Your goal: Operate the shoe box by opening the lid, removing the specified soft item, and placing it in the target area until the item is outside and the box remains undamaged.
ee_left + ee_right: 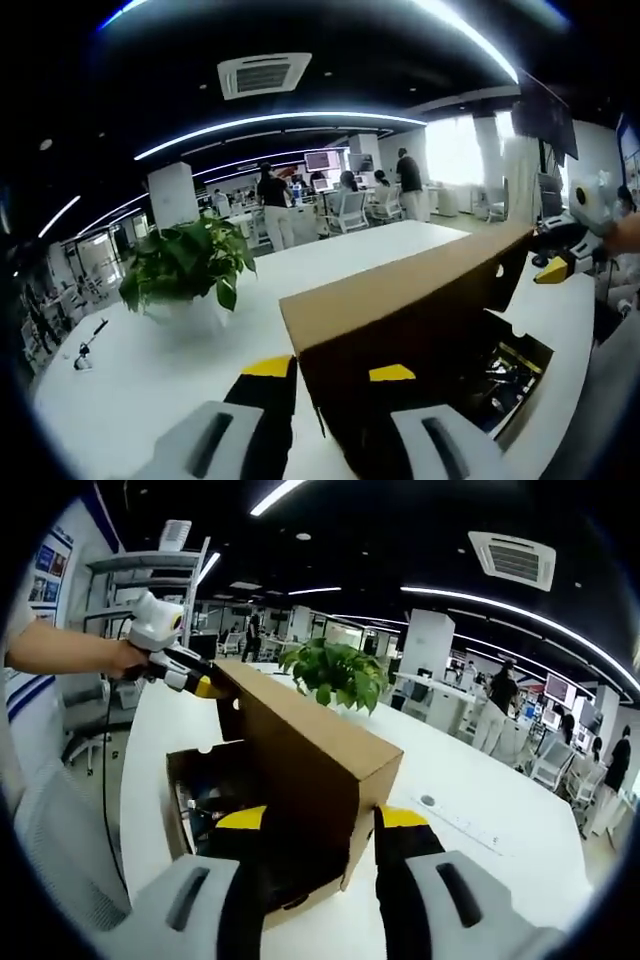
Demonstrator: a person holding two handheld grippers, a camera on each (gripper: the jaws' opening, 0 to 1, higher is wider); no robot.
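A brown cardboard shoe box (pixel 525 395) stands on the white table (pixel 150 380) with its lid (pixel 400 300) lifted up on edge. My left gripper (pixel 330 372) has one yellow-tipped jaw on each side of one end of the lid, closed on it. My right gripper (pixel 320 820) clasps the other end of the lid (pixel 310 750) the same way. The left gripper (pixel 207 688), held by a hand, shows at the lid's far corner, and the right gripper (pixel 552 268) shows beyond the lid. Dark contents (pixel 205 805) lie inside the box; I cannot make out the soft item.
A potted green plant (pixel 190 265) stands on the table behind the box. A small dark object (pixel 88 345) lies near the table's far left. A round cable port (pixel 428 801) sits in the tabletop. People and office chairs (pixel 345 210) are at the back.
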